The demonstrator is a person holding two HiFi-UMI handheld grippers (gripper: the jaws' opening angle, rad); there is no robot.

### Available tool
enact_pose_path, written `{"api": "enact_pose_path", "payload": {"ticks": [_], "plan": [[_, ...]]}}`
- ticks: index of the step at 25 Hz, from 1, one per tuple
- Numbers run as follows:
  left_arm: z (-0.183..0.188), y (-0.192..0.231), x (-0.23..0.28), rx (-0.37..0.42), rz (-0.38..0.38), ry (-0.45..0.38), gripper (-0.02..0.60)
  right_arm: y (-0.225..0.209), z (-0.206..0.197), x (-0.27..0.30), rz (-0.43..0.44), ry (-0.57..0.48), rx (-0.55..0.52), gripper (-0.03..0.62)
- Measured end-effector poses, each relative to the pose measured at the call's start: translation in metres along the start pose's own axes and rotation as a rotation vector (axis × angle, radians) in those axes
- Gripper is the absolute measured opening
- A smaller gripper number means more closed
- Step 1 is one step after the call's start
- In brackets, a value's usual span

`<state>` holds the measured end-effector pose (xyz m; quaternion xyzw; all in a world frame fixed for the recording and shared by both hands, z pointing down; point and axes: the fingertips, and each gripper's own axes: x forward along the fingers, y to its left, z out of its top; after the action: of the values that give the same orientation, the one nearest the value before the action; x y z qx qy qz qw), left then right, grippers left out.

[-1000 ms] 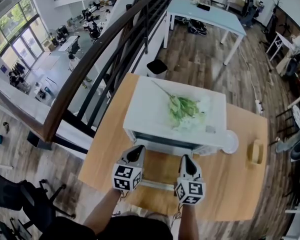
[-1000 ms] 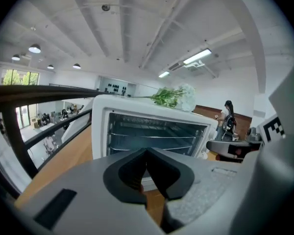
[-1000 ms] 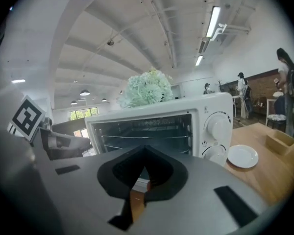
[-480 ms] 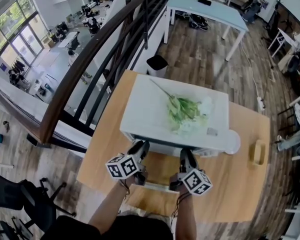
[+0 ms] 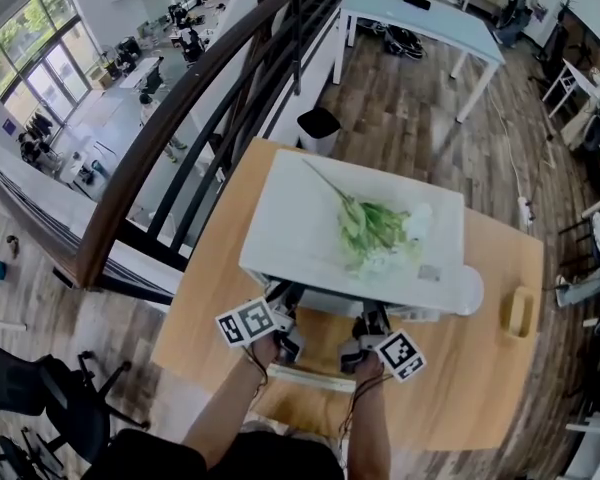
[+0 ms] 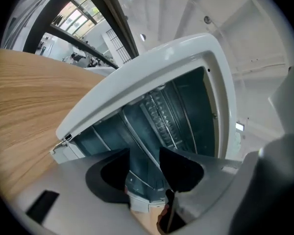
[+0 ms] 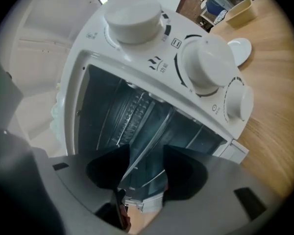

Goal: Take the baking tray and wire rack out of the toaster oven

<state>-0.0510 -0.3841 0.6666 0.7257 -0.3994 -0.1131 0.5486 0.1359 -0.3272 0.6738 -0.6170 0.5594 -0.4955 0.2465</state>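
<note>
The white toaster oven (image 5: 290,218) stands on the wooden table (image 5: 205,313) with its door folded down toward me, the pale door handle (image 5: 310,376) nearest me. Inside the dark cavity I see a ribbed metal grid (image 6: 162,115) (image 7: 132,114) and a thin flat shelf edge (image 6: 137,136); I cannot tell tray from rack. My left gripper (image 5: 285,306) (image 6: 144,155) and right gripper (image 5: 372,320) (image 7: 147,153) hover over the door, both rolled and aimed into the cavity. Both sets of jaws are opening; only the door's near edge shows low between them, and no pad presses on it.
Artificial green flowers (image 5: 375,230) lie on the oven's top. Three white knobs (image 7: 206,65) sit on its right front. A white plate (image 5: 470,288) and a wooden holder (image 5: 520,313) stand to the right. A dark stair railing (image 5: 180,138) runs past the table's left edge.
Both grippers have rolled outward, sunk lower and moved in toward the oven's mouth. The door handle now lies a little nearer to me than before.
</note>
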Motion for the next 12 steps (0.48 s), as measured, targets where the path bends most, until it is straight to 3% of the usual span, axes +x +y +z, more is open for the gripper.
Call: {"api": "enact_pose_path", "payload": {"ticks": [12], "plan": [[0.001, 0.008, 0.024, -0.065, -0.014, -0.013, 0.173, -0.004, 0.007, 0.026, -0.005, 0.005, 0.021, 0.182]]}}
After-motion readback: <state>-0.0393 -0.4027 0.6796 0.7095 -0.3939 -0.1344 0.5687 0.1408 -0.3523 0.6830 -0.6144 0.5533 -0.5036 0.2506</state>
